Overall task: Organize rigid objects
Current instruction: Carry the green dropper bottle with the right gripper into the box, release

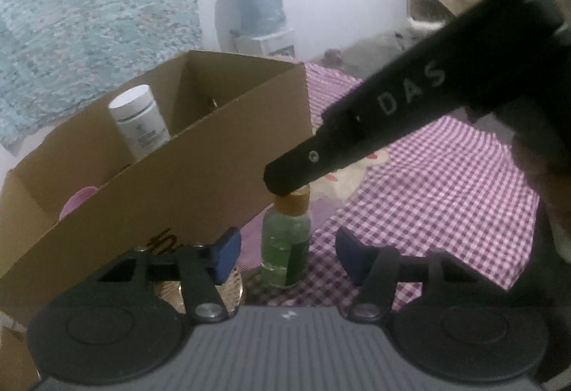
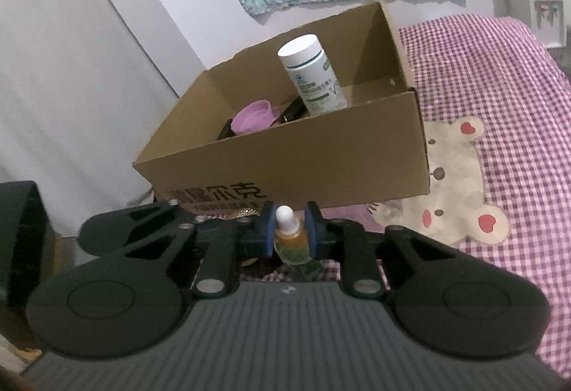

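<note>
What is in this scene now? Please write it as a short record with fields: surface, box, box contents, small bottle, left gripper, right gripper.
surface: purple checked cloth
box: open cardboard box standing on the cloth
box contents: white bottle leaning, pink lid, a dark item partly hidden
small bottle: dropper bottle with green liquid, upright in front of the box
left gripper: left gripper open, pads either side of the bottle, not touching
right gripper: right gripper shut on the bottle's neck

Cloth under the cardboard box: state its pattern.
Purple-and-white gingham cloth with a bear patch; right wrist view.
</note>
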Action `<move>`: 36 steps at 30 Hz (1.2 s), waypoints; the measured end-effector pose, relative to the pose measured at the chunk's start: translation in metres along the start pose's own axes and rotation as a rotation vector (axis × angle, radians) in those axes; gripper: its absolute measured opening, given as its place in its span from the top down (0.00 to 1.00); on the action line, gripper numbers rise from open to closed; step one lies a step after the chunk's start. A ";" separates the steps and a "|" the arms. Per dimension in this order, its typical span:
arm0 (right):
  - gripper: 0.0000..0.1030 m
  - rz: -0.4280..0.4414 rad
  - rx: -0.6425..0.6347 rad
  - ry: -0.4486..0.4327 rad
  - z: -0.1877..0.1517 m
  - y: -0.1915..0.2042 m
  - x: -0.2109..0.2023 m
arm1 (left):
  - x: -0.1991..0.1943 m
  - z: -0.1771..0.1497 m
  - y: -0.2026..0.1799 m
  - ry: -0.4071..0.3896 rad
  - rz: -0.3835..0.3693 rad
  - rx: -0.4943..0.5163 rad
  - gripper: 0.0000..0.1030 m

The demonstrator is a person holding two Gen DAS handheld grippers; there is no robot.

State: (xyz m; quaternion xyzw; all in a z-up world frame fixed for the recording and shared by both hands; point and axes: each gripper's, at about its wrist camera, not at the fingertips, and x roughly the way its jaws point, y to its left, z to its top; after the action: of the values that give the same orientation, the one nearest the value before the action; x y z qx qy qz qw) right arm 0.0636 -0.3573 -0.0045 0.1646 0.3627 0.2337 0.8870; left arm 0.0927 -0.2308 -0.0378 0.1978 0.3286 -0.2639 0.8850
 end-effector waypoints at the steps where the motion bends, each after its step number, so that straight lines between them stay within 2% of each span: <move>1: 0.84 0.006 0.007 -0.002 0.000 -0.002 0.000 | 0.004 0.001 -0.001 0.009 0.000 0.003 0.51; 3: 0.84 0.015 0.016 -0.006 -0.002 -0.004 0.000 | 0.009 0.003 -0.001 0.026 -0.004 -0.003 0.59; 6: 0.84 0.027 0.021 -0.012 -0.003 -0.007 0.000 | 0.013 0.004 0.000 0.032 0.018 -0.011 0.67; 13: 0.84 0.003 -0.018 -0.009 -0.004 0.005 -0.002 | 0.003 0.003 0.001 0.011 -0.017 -0.057 0.68; 16: 0.84 -0.013 -0.050 -0.016 0.002 0.018 -0.011 | -0.013 0.007 0.003 -0.033 -0.016 -0.063 0.68; 21: 0.84 -0.006 -0.137 -0.059 0.029 0.053 -0.034 | -0.050 0.025 0.022 -0.128 -0.019 -0.087 0.68; 26: 0.83 0.032 -0.254 -0.103 0.073 0.090 -0.037 | -0.076 0.051 0.065 -0.194 -0.020 -0.158 0.68; 30: 0.83 0.071 -0.302 -0.084 0.115 0.099 -0.010 | -0.068 0.072 0.103 -0.178 -0.003 -0.210 0.68; 36: 0.83 0.104 -0.268 0.027 0.163 0.079 0.066 | -0.013 0.085 0.149 -0.041 0.039 -0.265 0.68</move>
State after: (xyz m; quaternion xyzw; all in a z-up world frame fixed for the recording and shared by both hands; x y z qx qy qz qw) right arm 0.1991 -0.2758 0.1052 0.0604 0.3312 0.3280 0.8826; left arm 0.2136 -0.1543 0.0573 0.0802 0.3386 -0.2049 0.9148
